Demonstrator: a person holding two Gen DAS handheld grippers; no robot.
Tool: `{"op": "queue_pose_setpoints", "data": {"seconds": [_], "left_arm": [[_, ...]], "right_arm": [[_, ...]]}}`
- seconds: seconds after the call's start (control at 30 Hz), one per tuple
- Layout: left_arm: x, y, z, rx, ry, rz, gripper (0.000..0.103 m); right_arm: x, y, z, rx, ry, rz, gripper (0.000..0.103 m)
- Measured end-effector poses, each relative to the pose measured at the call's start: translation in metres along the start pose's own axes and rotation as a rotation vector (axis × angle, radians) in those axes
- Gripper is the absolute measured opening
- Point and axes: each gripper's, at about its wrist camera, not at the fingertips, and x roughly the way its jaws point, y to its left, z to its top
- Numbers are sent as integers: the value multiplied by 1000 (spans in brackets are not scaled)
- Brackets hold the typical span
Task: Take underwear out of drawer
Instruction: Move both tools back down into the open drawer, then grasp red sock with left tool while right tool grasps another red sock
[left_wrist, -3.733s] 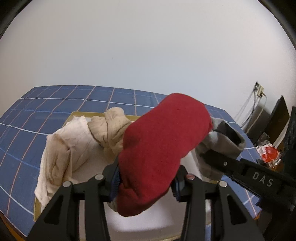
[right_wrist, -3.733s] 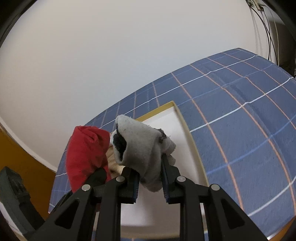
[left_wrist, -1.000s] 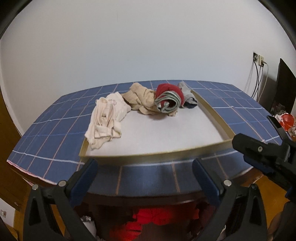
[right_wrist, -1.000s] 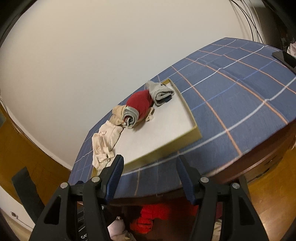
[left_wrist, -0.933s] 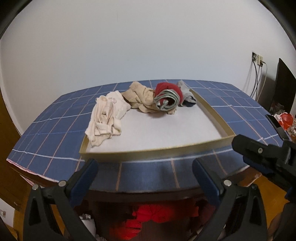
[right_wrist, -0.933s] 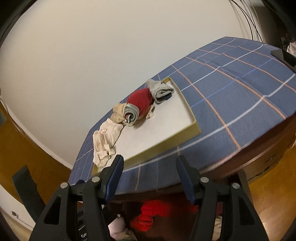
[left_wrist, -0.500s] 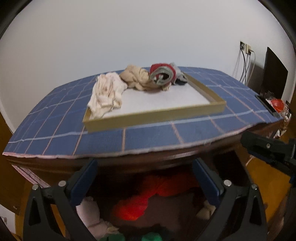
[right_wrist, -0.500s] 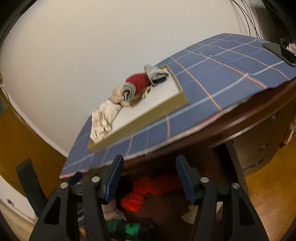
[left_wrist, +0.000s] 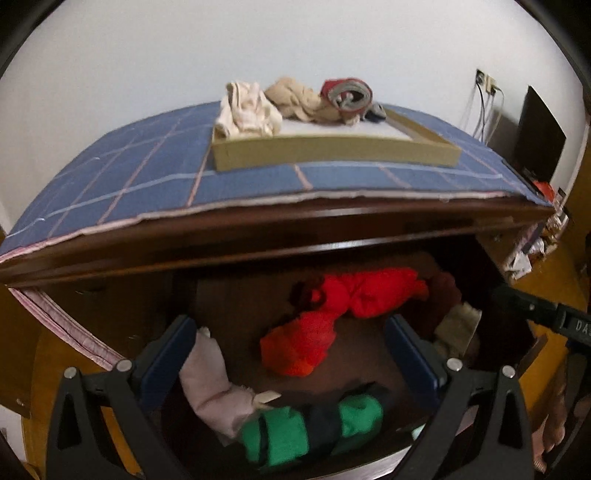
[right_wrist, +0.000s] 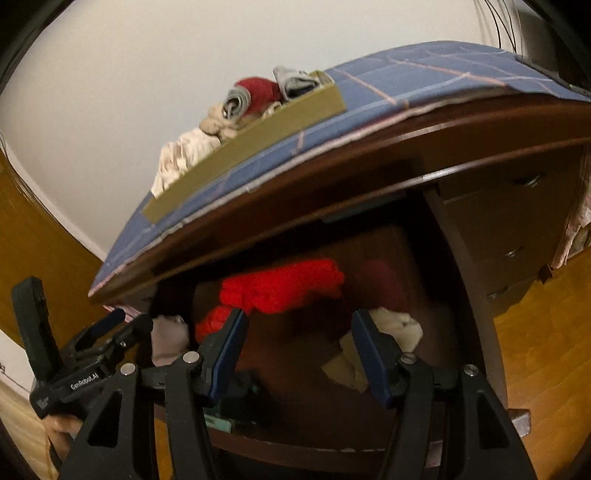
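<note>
Now hovering over open drawer (left_wrist: 491, 266), both grippers (left_wrist: 291, 354) (right_wrist: 295, 350) gaping wide, gripping nothing; red underwear (left_wrist: 369, 295) lying far inside

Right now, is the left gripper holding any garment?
No: in the left wrist view the left gripper hangs open over the drawer, its pads wide apart, with the red garment lying loose below them.

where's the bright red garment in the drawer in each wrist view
Left wrist: the bright red garment lies centre, slightly right, in the open drawer, ahead of the left gripper.
Right wrist: it lies centre-left, just above the right gripper.
Shared landmark: the cardboard tray on the blue checked cloth above.
</note>
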Motion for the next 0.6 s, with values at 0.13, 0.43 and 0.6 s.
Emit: {"op": "queue_pose_setpoints", "data": {"seconds": [0.13, 0.43, 0.6], "left_arm": [[12, -2, -7, 110, 33, -13, 103], [61, -10, -1, 302, 199, -78, 100], [83, -27, 1, 420, 275, -84, 87]], "right_arm": [[3, -1, -6, -39, 26, -11, 61], [17, 7, 3, -100, 77, -19, 61], [23, 10, 10, -133, 101, -34, 61]]}}
